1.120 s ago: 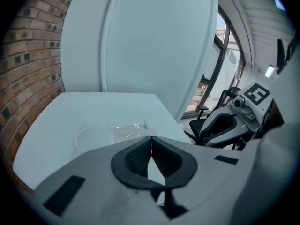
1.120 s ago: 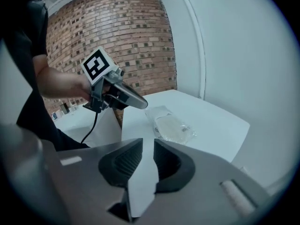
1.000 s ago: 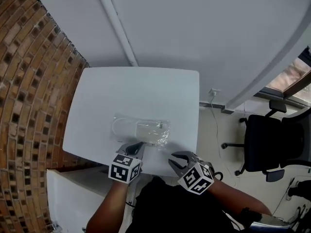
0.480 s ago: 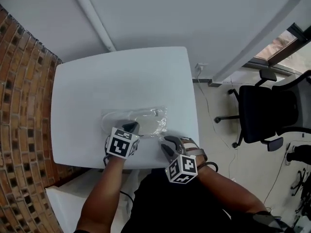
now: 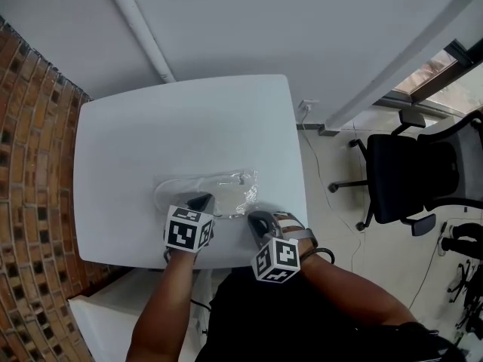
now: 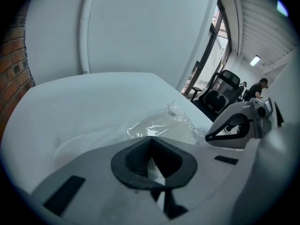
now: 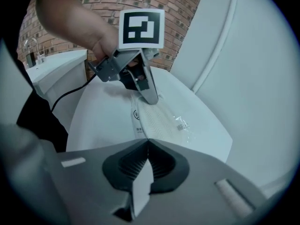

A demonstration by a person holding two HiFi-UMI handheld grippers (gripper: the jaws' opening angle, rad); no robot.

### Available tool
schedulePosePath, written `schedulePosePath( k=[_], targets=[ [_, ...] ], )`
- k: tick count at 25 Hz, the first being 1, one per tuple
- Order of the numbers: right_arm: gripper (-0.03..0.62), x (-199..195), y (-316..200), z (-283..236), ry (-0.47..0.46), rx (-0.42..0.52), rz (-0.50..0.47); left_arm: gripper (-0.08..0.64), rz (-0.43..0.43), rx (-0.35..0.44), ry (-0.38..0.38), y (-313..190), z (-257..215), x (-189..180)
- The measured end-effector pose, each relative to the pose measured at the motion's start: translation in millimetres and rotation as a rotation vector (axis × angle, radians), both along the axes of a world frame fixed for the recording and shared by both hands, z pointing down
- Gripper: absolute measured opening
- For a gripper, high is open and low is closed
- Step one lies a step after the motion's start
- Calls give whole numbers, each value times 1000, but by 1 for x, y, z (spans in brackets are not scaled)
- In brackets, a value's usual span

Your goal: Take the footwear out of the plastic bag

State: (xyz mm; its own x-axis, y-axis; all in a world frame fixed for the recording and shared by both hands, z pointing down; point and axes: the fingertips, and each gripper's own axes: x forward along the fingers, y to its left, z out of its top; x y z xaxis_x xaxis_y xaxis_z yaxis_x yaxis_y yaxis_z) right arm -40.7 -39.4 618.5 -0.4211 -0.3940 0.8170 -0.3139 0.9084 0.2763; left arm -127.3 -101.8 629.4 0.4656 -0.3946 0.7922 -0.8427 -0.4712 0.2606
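Note:
A clear plastic bag (image 5: 226,189) lies flat near the front of the white table (image 5: 189,119), with a white slipper (image 5: 175,191) inside; its ribbed sole (image 6: 159,123) shows through the film. My left gripper (image 5: 201,200) stands over the bag's middle, jaws together, tips pinching the film (image 7: 151,97). My right gripper (image 5: 255,219) sits at the bag's crumpled right end. Its jaws are shut, and the bag's near edge (image 7: 146,134) runs into their tips. The slipper is wholly inside the bag.
The table's front edge (image 5: 226,253) lies just under both grippers. A brick wall (image 5: 30,164) runs along the left and a white wall with a pipe (image 5: 139,29) behind. A black office chair (image 5: 400,179) stands on the floor to the right.
My left gripper moved forward onto the bag. My right gripper came in towards the bag's right end and its jaws went from open to shut. The head view shifted.

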Motion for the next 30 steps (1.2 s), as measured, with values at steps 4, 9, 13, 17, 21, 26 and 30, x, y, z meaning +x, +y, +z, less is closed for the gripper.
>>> schedulePosePath(
  k=[4,9,13,17,21,26,30],
  targets=[
    [1,16,2,-5,-62,-70,62,6,-27,-7,3,5,0,1],
    [2,43,7,-4,-153,-181,168,6,-35,-18,14,14,-1,8],
    [2,54,15,1,-158,-208,181,5,-41,-26,25,23,-1,15],
    [2,62,17,-1,-211,-252,248,5,-60,-33,27,28,-1,18],
    [2,72,16,-6,-275,-285,316,5,-130,-80,114,34,-2,20],
    [5,85,18,-6,-408,-387,445,5,-159,-102,142,41,-2,19],
    [3,103,19,2,-424,-416,526,5,-153,-88,118,44,-3,18]
  ],
)
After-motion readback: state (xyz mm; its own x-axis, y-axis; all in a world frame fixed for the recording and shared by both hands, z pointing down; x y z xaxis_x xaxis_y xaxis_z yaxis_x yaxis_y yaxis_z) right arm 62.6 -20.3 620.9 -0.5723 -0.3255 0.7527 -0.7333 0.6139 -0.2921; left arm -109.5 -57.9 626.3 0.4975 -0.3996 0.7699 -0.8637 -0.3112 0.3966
